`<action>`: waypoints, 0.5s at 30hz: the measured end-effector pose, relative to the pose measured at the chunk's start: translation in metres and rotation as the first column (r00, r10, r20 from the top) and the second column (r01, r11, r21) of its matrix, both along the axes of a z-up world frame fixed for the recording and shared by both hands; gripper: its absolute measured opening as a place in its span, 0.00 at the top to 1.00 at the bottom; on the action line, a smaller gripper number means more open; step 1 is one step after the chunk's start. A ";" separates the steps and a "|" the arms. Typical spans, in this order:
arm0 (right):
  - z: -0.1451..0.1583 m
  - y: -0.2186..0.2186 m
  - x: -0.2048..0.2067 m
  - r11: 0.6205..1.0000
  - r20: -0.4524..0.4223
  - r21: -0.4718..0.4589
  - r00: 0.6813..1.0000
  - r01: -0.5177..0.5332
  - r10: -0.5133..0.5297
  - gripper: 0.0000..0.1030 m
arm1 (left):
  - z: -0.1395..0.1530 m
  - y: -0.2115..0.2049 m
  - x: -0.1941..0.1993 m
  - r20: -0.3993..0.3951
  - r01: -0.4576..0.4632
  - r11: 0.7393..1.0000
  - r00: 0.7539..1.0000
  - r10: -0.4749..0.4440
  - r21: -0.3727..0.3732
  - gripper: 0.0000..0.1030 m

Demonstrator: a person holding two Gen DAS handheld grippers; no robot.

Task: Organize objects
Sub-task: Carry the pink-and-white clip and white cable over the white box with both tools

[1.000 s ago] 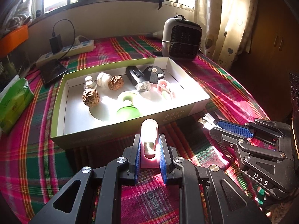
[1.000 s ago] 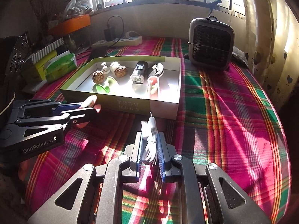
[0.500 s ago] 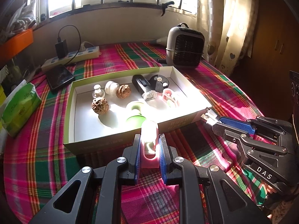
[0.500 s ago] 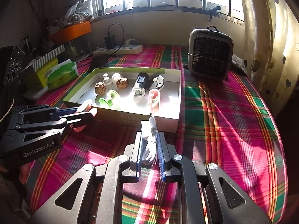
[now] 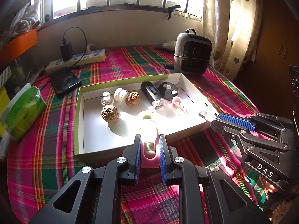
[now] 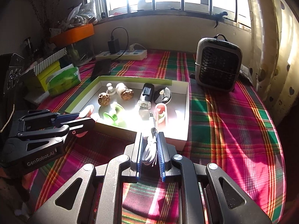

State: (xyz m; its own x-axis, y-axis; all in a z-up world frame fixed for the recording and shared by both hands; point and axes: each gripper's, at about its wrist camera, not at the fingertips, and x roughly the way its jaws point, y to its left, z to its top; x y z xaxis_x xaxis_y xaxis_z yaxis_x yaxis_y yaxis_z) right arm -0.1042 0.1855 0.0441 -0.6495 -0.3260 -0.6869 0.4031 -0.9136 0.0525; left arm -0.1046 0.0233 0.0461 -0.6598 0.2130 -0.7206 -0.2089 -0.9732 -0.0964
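A shallow white box with a green rim [image 5: 79, 112] [image 6: 184, 100] lies on the plaid cloth. It holds two walnuts [image 5: 109, 113], a white knob, a black flashlight [image 5: 152, 95], a black disc, a green cup [image 6: 114, 113] and a pink clip [image 6: 160, 112]. My left gripper [image 5: 149, 140] is shut on a pink clip-like object [image 5: 149, 149], held over the box's near edge. My right gripper [image 6: 149, 140] is shut on a coiled white cable [image 6: 149, 149], its plug tip over the box's near right corner; it also shows in the left wrist view [image 5: 233, 121].
A grey fan heater [image 5: 192, 54] [image 6: 217, 65] stands behind the box at the right. A power strip with charger [image 5: 76, 57], a black phone [image 5: 65, 80] and a green tissue pack [image 5: 22, 112] lie to the left. Curtains hang at the right.
Both grippers have risen and moved forward toward the box, each still holding its object. The held clip and the cable tip now reach over the box's near edge.
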 end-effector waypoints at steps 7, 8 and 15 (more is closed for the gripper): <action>0.002 -0.009 -0.011 1.000 0.001 0.001 1.000 -0.009 0.009 0.85 | 0.000 -0.010 -0.011 -0.001 -0.027 1.000 1.000 0.027 0.004 0.85; 0.002 -0.010 -0.013 1.000 0.002 0.002 1.000 -0.011 0.011 0.84 | 0.000 -0.011 -0.012 0.001 -0.030 1.000 1.000 0.030 0.003 0.85; 0.001 -0.016 -0.028 1.000 0.017 0.001 1.000 -0.017 0.017 0.85 | -0.004 -0.021 -0.025 0.012 -0.063 0.998 0.998 0.063 0.010 0.85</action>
